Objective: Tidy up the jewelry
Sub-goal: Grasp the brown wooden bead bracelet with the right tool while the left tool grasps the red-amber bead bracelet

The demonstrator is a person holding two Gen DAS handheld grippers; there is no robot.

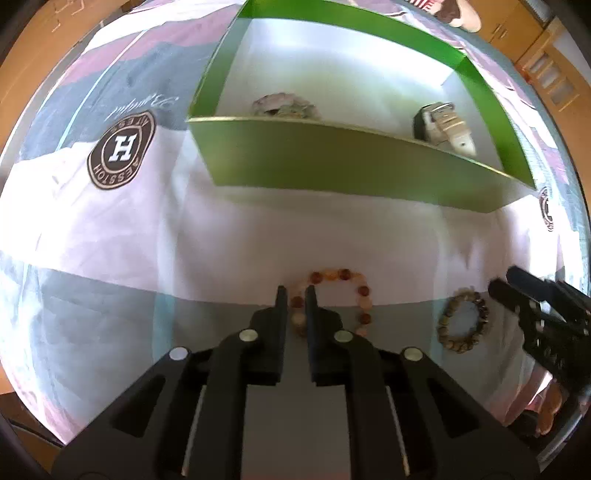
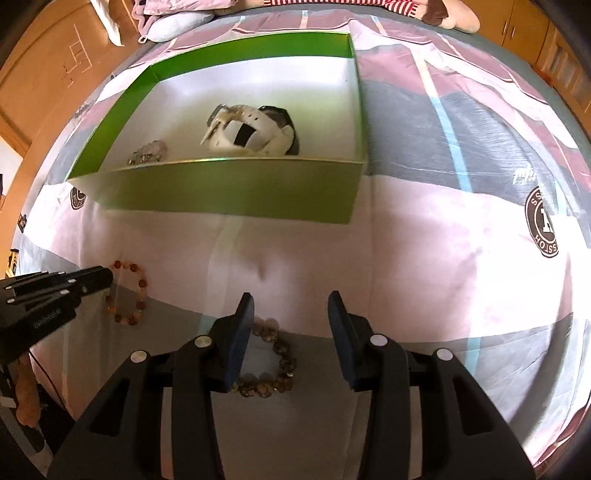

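Note:
A green box [image 1: 332,162] with a white inside stands on the bedspread; it also shows in the right wrist view [image 2: 236,192]. In it lie a white watch [image 1: 448,127] [image 2: 255,129] and a pale bead bracelet [image 1: 284,105] [image 2: 147,153]. An orange-red bead bracelet [image 1: 343,295] [image 2: 127,291] lies on the spread. My left gripper [image 1: 295,295] has its jaws closed on the left side of that bracelet. A brown bead bracelet [image 1: 463,321] [image 2: 273,362] lies to the right. My right gripper [image 2: 291,310] is open above it, its left finger over the beads.
The bedspread [image 2: 443,258] is white, grey and pink with round brown logos [image 1: 120,155]. Wooden cupboards [image 2: 55,74] stand behind the bed. A pillow [image 2: 177,22] and a striped soft toy [image 2: 424,11] lie at the far edge.

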